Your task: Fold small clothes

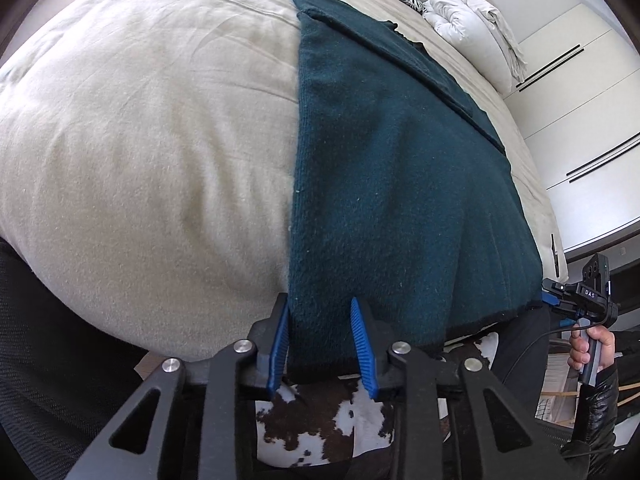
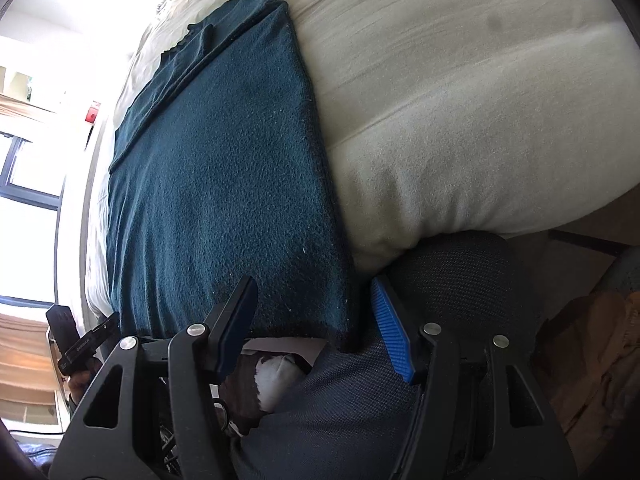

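The dark green garment (image 1: 384, 168) lies folded on the bed (image 1: 140, 140); its near hem sits between the spread left gripper (image 1: 320, 308), and the right gripper (image 2: 316, 292) gapes at the other corner.

Dark teal knit garment (image 1: 380, 168) (image 2: 224, 184), folded lengthwise into a long flat panel, lies on the cream bed (image 1: 140, 140) (image 2: 460, 100); its near hem overhangs the bed's edge.

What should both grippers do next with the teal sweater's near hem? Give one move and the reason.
Probably shut both grippers on the hem. The teal sweater lies flat on the beige bed, sleeves already folded in. The left gripper straddles one near corner with its jaws open; the right gripper is open around the other corner. Neither grips cloth yet, so lifting now would move nothing.
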A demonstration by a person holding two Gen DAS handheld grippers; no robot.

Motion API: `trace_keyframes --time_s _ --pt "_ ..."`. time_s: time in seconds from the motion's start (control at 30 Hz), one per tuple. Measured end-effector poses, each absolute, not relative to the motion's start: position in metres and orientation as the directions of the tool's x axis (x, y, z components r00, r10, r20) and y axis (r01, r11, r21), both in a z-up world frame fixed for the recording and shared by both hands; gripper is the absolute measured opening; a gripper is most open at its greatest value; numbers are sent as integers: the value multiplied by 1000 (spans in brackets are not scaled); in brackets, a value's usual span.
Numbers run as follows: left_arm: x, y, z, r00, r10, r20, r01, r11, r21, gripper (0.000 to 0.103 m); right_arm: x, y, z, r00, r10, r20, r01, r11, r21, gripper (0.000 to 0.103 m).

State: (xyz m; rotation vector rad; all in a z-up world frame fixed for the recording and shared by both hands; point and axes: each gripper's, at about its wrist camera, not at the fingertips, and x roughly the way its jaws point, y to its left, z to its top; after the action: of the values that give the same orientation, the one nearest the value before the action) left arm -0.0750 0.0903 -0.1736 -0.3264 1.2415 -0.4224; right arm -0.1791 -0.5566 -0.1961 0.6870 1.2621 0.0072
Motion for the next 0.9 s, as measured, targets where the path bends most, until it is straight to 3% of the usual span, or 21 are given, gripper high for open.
trace_keyframes --time_s 0.2,0.27,0.53,0.63,0.7,0.77,0.9 --pt "-76 92 -173 254 -481 -839 134 877 -462 25 -169 -551 -199 259 364 -895 348 829 438 56" --pt "-76 91 -174 250 -485 -838 136 875 -465 9 -167 -549 -200 246 369 -896 344 831 436 55" --pt "-76 89 -174 241 -485 -841 148 875 -462 8 -172 -542 -207 232 406 -884 337 819 465 35" --pt "-77 89 -174 237 -483 -843 150 875 -460 8 -179 -543 -209 252 417 -873 343 805 483 32" --pt "-77 88 -172 242 -477 -845 153 879 -452 7 -182 -543 -208 261 415 -872 345 804 485 23" --pt "-79 87 -167 259 -472 -843 159 881 -445 6 -186 -546 -209 275 420 -865 346 796 496 7" --pt "-81 88 -151 296 -489 -821 181 872 -455 5 -196 -548 -198 374 439 -817 311 770 557 6"
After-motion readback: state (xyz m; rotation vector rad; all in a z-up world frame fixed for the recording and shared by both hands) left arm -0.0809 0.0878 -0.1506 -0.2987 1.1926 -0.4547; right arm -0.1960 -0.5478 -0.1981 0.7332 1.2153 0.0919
